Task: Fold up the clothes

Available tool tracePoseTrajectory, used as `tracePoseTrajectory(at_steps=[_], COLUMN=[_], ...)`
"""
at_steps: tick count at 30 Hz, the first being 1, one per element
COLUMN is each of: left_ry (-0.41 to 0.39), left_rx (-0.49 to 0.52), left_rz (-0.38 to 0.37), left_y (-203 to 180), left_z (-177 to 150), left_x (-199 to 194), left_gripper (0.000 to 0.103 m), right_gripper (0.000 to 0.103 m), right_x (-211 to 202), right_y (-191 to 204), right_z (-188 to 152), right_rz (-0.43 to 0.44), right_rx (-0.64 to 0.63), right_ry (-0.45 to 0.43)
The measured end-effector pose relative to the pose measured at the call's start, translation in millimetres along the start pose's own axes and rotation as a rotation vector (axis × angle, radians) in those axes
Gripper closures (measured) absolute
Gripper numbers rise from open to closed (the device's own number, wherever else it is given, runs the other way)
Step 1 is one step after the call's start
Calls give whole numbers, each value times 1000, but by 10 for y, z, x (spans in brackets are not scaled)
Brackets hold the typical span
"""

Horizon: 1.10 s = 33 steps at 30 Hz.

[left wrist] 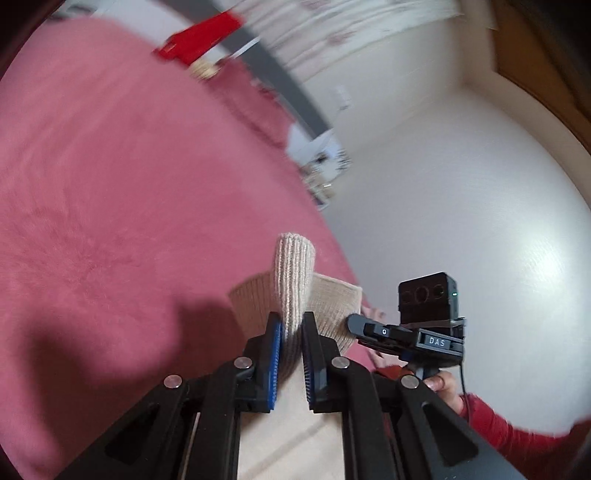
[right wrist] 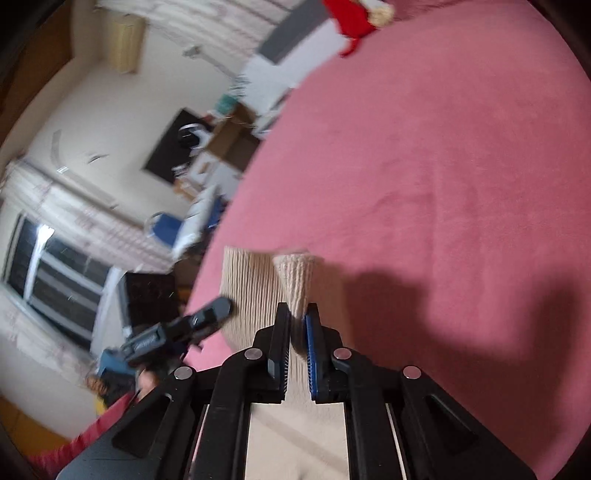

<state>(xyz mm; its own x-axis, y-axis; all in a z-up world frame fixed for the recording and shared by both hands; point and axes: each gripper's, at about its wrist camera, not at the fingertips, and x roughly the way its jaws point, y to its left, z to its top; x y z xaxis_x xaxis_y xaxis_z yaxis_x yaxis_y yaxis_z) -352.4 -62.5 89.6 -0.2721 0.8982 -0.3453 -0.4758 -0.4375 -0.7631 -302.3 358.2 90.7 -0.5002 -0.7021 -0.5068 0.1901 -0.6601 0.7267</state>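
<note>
Left wrist: red toy (left wrist: 199,35) (blurred) on pink blanket (left wrist: 110,166).

The knit garment (left wrist: 293,280) pinched between the left gripper (left wrist: 291,328) fingers is cream-beige with fine vertical ribbing. Those fingers are black with blue pads (left wrist: 274,354). Beneath and ahead spreads a plain rose-pink blanket (left wrist: 110,177). Far ahead lies something bright red (left wrist: 199,37), too blurred to name. The person's sleeve (left wrist: 517,435), to the right, is dark red.
</note>
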Motion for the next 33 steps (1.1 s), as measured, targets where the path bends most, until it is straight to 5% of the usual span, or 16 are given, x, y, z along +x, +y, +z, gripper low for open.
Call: tracePoseTrajectory(at_steps=[6,10,15,18,20,22,25,29,30,31,32,33], left_ry=[77,148,234,223,180,113,101,137,193,249,300,307], left_rx=[120,24,-139,-125,-100,-51,-9,27,45,64,88,112], left_rz=[-5,72,132,184,230,301,305,332,383,434,492,491], left_y=[-404,-235,-30,-132,-205,-343,-504,-578,-544,-509,-473,-457], left_z=[-539,-1075,-1611,-1694,-1616,-1487,-1329,-1316,-1361,-1406,-1464,-1506], left_x=[-273,-425,-608,-837,-928,-820,-456,113,262,411,494,457], left_gripper=[93,93,93,93,93,90,89,87,87,87,88,89], right_gripper=[94,94,90,80,65,65,65,55,56,67,95,96], right_x=[-455,-402,-425,-654,-866,-914,-716,-510,-417,-356,-344,-382], right_y=[450,440,22,-36,61,167,253,223,257,273,261,255], right_z=[-914,-1663,-2261,-2348,-2289,-2196,-2134,-2322,-2355,-2386,-2413,-2431], right_rz=[20,-101,-214,-209,-212,-200,-283,-284,-279,-289,-325,-349], right_rx=[-112,-149,7,106,99,79,132,219,201,174,132,99], right_ry=[101,215,296,258,153,79,108,138,157,182,217,234])
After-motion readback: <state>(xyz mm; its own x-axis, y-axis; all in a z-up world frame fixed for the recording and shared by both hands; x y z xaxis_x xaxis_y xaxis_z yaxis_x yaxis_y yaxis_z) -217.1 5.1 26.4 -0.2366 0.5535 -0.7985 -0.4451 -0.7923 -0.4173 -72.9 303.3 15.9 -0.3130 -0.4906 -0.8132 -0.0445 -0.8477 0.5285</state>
